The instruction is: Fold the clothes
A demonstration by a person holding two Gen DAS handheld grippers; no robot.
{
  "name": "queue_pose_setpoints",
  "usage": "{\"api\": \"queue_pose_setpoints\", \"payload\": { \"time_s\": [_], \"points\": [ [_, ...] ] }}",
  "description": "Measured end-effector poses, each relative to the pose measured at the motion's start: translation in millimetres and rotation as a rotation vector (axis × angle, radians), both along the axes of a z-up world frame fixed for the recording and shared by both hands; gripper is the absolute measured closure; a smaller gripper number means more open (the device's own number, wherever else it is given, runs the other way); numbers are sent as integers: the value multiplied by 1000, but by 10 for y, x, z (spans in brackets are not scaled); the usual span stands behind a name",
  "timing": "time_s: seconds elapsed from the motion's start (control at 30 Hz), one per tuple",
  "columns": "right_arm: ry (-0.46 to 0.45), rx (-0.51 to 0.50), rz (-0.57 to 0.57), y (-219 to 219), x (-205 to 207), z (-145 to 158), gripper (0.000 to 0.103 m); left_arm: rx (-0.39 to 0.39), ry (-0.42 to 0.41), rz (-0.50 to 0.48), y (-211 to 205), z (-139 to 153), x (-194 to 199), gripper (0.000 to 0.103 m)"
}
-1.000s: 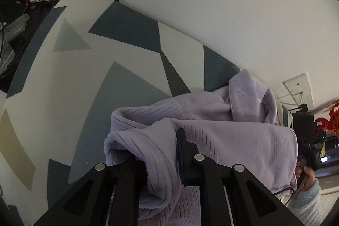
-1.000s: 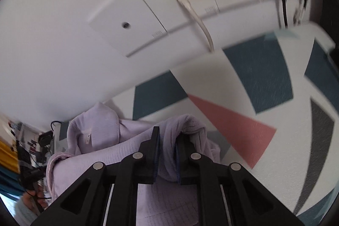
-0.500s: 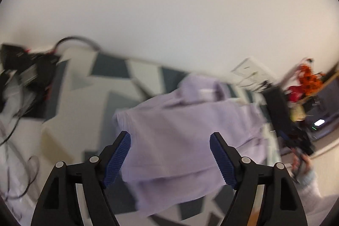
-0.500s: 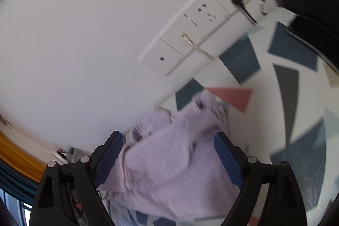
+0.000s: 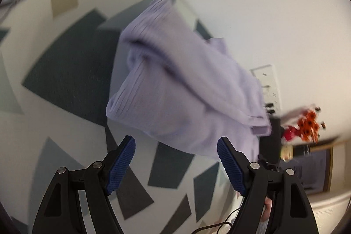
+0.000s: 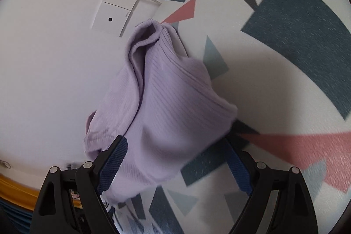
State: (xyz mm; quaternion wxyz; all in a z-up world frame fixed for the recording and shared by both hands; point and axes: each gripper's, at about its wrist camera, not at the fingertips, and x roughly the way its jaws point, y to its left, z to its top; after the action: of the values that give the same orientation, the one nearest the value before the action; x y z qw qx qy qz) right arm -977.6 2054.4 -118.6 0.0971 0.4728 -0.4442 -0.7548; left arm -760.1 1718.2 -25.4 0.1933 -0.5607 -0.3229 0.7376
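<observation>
Fabric has left both my grippers, left gripper (image 5: pixel 175 165) and right gripper (image 6: pixel 176 165) now spread wide, lilac garment (image 6: pixel 166 102) lying doubled over mid-frame.

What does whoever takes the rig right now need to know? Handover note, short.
Left claw: open, empty, held off the garment.
Right claw: open, empty, its left finger in front of the cloth's near edge.
Lilac ribbed garment: lies bunched in loose folds on the patterned cloth, against the wall.
Done: a rough fold, at most.
Left: probably flatten and square it; layers look uneven.
</observation>
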Motion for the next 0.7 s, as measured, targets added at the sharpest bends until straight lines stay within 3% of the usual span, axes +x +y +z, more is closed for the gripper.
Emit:
{"api": "queue_pose_setpoints", "payload": {
  "time_s": [0.27, 0.33, 0.37, 0.4, 0.5, 0.7],
  "points": [
    [49, 148, -2, -162, -257, 39, 14, -72, 5, 85, 83, -102, -215, 26],
    [46, 213, 19, -209, -302, 46, 28, -98, -1, 92, 94, -119, -242, 29],
    [45, 246, 29, -232, -324, 50, 49, -111, -4, 95, 99, -127, -256, 39],
    [46, 259, 36, -239, -330, 50, 54, -124, -7, 99, 104, -136, -270, 55],
    [64, 273, 66, -260, -287, 88, 65, -138, -3, 82, 72, -118, -251, 66],
    [62, 299, 116, -276, -10, 208, 69, -148, -12, 42, -131, -47, 104, 71]
  ]
}}
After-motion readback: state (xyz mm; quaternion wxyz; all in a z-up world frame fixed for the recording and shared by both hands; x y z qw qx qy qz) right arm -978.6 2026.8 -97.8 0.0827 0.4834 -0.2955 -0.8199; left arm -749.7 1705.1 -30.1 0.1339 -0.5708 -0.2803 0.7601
